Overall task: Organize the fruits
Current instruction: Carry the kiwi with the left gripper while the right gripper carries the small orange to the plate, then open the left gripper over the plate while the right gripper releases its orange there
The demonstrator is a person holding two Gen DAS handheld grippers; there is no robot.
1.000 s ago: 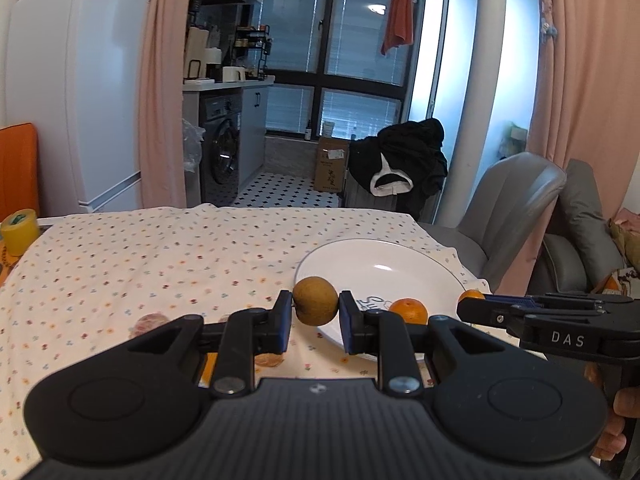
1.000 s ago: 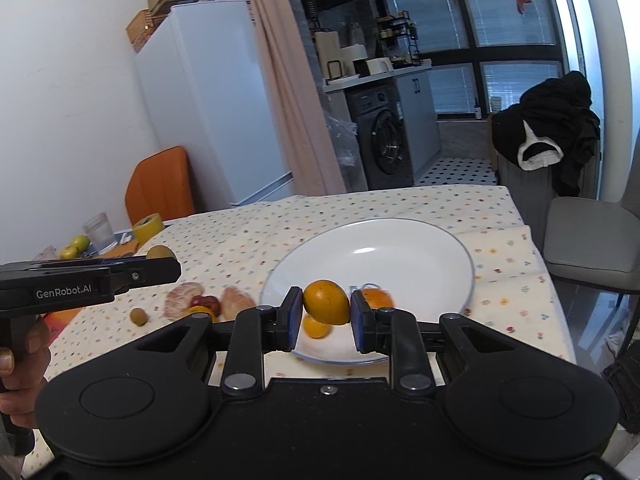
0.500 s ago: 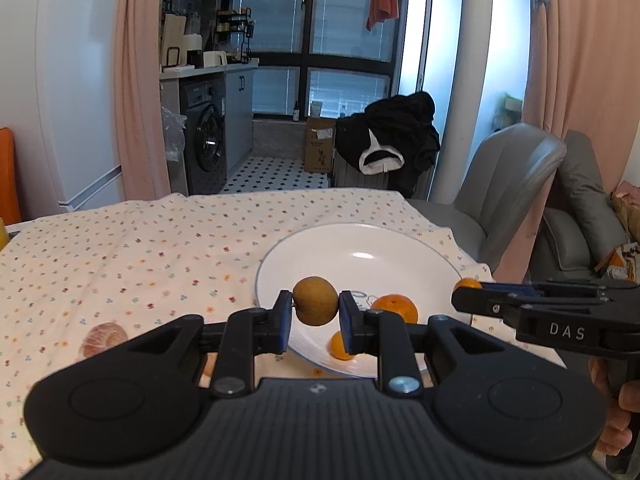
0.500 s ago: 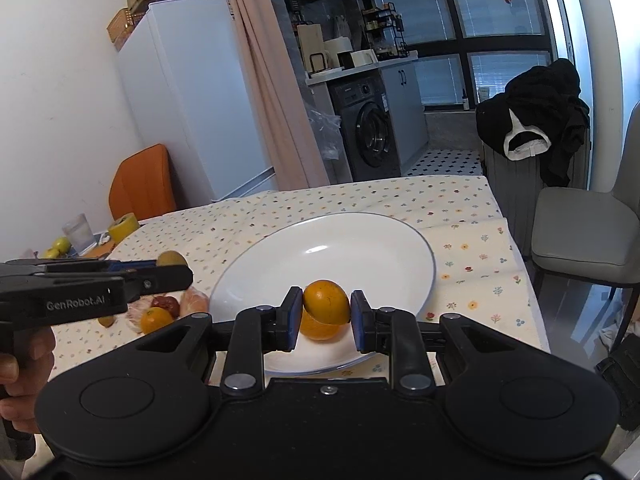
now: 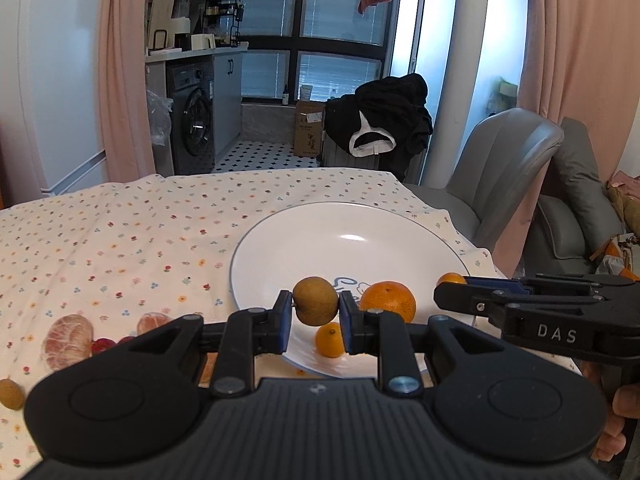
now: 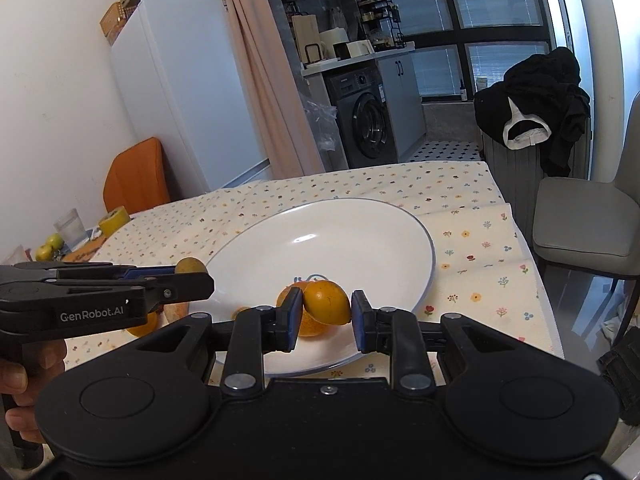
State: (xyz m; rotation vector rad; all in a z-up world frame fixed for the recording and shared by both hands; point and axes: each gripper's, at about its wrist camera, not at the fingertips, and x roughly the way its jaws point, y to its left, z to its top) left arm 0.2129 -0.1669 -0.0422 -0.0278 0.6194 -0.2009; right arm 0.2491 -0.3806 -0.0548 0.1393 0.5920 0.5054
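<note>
Partway there: round orange tangerine [image 5: 387,300] and small orange kumquat [image 5: 329,339] already on the wide white blue-rimmed plate [image 5: 344,220]. Left gripper [image 5: 313,320] clamped on a brown round fruit [image 5: 315,300]; right gripper [image 6: 326,320] barely parted around a yellow-orange oval fruit [image 6: 327,301], both over the near rim. Left to fetch, seen only from the left wrist: peeled segments [image 5: 68,340] and a brown fruit [image 5: 10,394] on the floral tablecloth [image 5: 120,240].

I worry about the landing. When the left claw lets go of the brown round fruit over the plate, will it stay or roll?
The brown fruit looks almost spherical, so it will probably roll. The white plate seems smooth and dished, likely steering it inward toward the orange. Its rim may well contain it.
</note>
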